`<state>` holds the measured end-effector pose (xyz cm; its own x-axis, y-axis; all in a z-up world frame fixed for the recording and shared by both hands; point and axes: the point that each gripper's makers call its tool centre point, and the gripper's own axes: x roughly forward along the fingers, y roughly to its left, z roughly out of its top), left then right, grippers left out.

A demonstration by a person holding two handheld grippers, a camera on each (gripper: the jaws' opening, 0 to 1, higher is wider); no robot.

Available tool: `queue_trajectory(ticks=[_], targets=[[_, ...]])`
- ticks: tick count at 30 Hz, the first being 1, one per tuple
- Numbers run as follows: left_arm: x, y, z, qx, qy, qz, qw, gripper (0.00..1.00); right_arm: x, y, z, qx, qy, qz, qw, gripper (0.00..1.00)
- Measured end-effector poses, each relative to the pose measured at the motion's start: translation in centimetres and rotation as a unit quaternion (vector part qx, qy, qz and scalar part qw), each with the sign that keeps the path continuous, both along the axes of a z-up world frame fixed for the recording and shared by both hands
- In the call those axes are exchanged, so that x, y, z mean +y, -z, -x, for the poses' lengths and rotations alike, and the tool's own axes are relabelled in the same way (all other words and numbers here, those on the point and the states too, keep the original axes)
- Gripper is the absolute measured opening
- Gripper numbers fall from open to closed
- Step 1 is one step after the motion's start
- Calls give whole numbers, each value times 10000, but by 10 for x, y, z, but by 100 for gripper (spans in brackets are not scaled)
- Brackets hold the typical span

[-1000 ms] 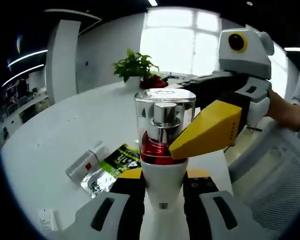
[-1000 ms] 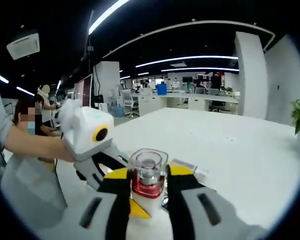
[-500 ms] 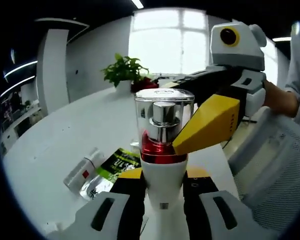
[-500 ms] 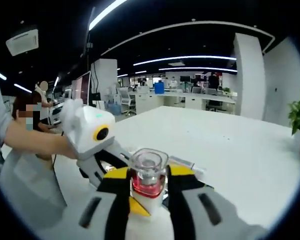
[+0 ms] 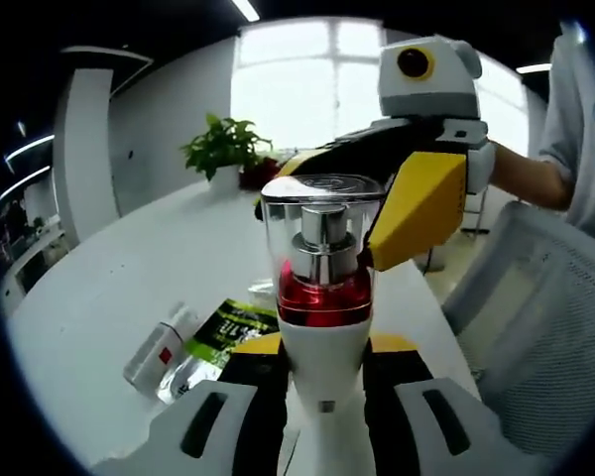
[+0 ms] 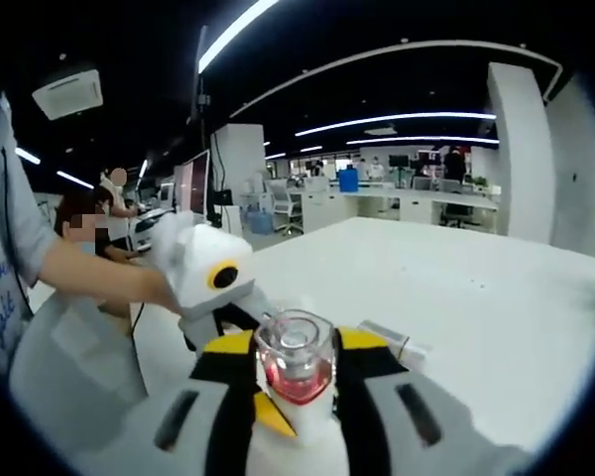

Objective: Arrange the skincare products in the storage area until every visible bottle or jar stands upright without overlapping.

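A pump bottle with a white body, red collar, silver pump and clear cap stands upright between my left gripper's jaws, which are shut on its body. The right gripper reaches in from the right of the left gripper view, one of its yellow fingers lying against the cap's side. In the right gripper view the same bottle sits between my right gripper's jaws, which hug the cap on both sides. One of the left gripper's yellow pads peeks out below, and a hand holds that gripper.
On the white table, left of the bottle, lie a small white tube with a red label, a green sachet and a silver sachet. A potted plant stands at the far edge. A white mesh chair is on the right.
Both views have shifted with the hands. The right gripper has tilted upward, so its yellow finger rose from the red collar to the clear cap. The left gripper's hold on the bottle is unchanged.
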<state>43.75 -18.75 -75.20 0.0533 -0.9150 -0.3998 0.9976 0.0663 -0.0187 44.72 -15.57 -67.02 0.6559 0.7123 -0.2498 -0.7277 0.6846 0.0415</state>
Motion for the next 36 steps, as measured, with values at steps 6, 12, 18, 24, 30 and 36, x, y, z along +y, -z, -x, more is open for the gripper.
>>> queue_trajectory(ticks=[6, 12, 18, 24, 30, 36], targets=[[-1, 0, 0, 12, 36, 14, 10000, 25, 1, 0, 1, 10, -51, -5, 10000, 30], [-2, 1, -1, -122, 53, -59, 9999, 26, 0, 0, 0, 4, -5, 47, 10000, 29], [2, 1, -3, -364, -6, -214, 9991, 28, -1, 1, -1, -3, -16, 128, 9999, 29], [15, -2, 0, -648, 7, -448, 9969, 35, -1, 1, -1, -1, -62, 95, 9999, 29], [26, -7, -7, -530, -328, -421, 9972, 35, 0, 1, 0, -30, -132, 90, 9999, 29], [37, -19, -11, -597, -620, -279, 9959, 36, 1, 1, 2, -43, -221, 55, 9997, 29]])
